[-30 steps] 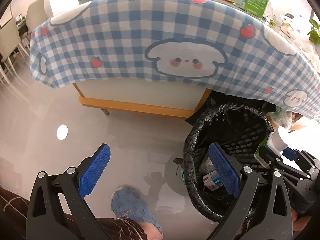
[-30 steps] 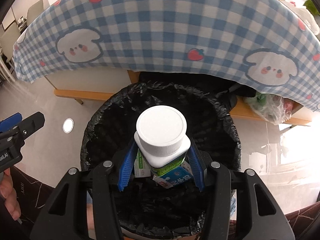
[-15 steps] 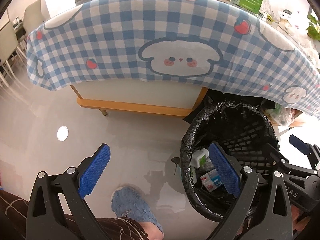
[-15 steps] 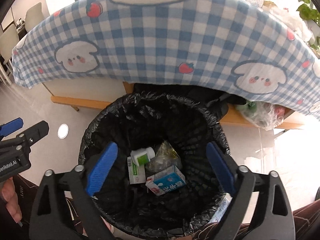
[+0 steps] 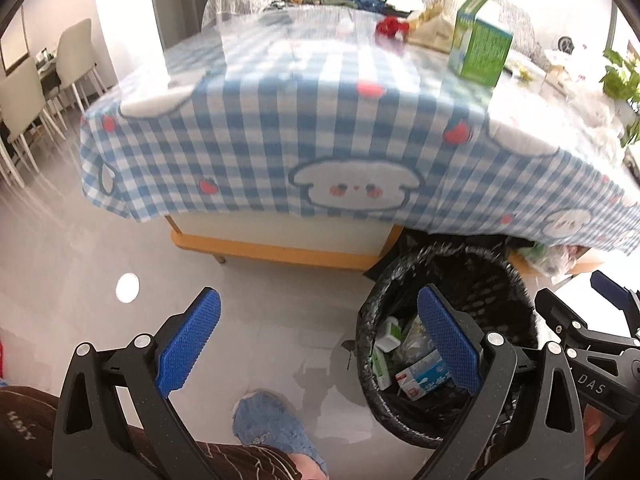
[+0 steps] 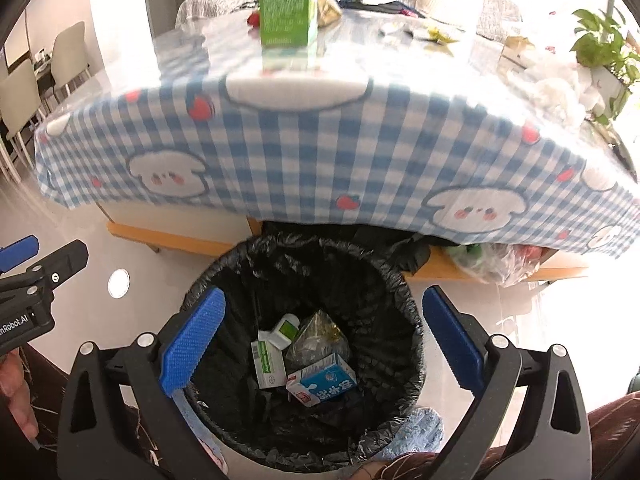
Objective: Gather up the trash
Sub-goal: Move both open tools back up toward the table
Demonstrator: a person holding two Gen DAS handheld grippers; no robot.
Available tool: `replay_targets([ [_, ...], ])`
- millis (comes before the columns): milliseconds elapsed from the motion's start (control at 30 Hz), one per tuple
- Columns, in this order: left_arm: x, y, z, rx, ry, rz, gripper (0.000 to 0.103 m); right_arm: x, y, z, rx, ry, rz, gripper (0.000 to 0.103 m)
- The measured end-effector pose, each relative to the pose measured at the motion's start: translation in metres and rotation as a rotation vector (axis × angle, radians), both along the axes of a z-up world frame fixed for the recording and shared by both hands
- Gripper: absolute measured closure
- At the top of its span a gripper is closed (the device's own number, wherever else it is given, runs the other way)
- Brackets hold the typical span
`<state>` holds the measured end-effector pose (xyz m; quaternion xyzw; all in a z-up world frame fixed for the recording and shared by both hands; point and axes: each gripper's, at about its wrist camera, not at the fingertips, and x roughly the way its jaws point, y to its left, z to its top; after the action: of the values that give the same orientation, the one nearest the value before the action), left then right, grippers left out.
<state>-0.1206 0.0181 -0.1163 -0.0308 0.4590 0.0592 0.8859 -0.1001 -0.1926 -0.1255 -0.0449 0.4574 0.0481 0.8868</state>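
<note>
1. The table (image 6: 320, 152) under its blue checked cloth bears a green carton (image 6: 286, 12).
2. The black-lined bin (image 6: 400, 280) holds a white bottle (image 6: 286, 330), a milk carton (image 6: 324, 384) and a medicine box (image 6: 268, 364).
3. The right gripper (image 6: 320, 340), a second ago clamping the bottle, is opening, empty.
4. The left gripper (image 5: 316, 344) gapes empty.

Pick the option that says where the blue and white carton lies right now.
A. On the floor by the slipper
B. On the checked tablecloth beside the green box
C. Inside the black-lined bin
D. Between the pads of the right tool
C: the blue and white carton lies at the bottom of the black-lined bin among other trash, below the right tool, whose opening jaws hold nothing.
</note>
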Motion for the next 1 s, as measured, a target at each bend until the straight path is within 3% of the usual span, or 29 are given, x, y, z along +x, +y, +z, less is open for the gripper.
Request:
replay_targets([
  [533, -0.007, -0.003, 0.066, -0.025, -0.061, -0.014, 0.006, -0.010, -0.011, 0.073, -0.012, -0.119, 0.001, 0.008],
  [1000, 0.026, -0.015, 0.088, -0.033, -0.070, -0.027, 0.006, 0.034, -0.025, 0.115, 0.004, -0.182, -0.023, 0.008],
])
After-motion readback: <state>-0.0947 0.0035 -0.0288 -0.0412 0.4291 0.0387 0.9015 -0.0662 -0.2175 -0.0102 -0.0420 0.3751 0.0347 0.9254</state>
